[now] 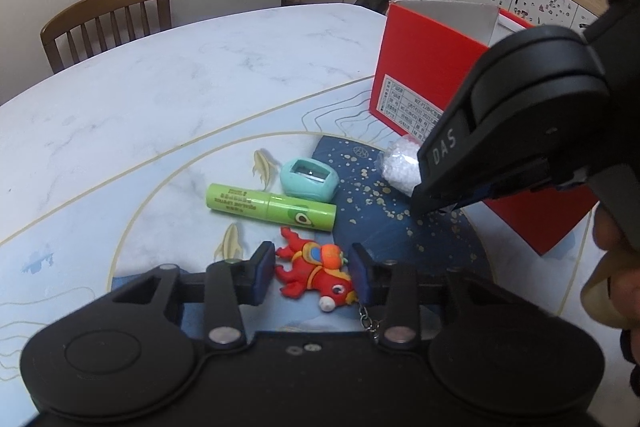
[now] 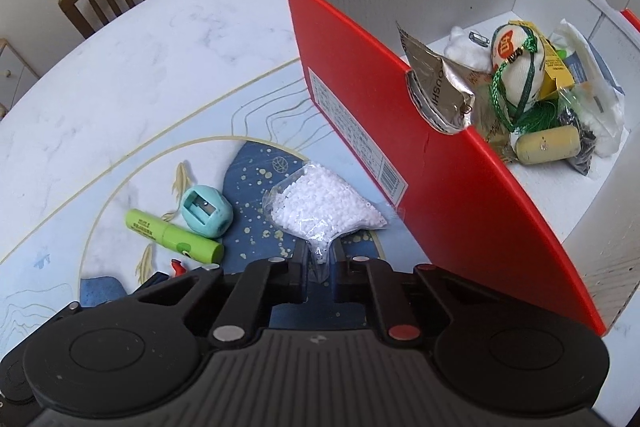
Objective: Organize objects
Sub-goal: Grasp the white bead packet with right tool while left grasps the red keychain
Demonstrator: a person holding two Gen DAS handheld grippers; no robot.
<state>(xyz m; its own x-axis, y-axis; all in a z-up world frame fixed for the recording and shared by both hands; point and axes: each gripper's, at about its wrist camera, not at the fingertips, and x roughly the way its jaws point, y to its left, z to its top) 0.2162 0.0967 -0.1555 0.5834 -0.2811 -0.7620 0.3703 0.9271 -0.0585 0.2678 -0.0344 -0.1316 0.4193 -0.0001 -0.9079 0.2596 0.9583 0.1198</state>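
The right gripper is pinching the thin neck of the little bag of white beads, just beside the red box. The bag looks light, floppy and slippery, so its neck is a good spot to hold. The left gripper has its fingers apart around the red toy keychain. The green tube lies at its twelve o'clock, beside the teal pencil sharpener.

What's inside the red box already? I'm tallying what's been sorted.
In the red box: a foil packet, a white pouch with green cord, a cork, and white wrappers. Things beneath the pile are hidden.
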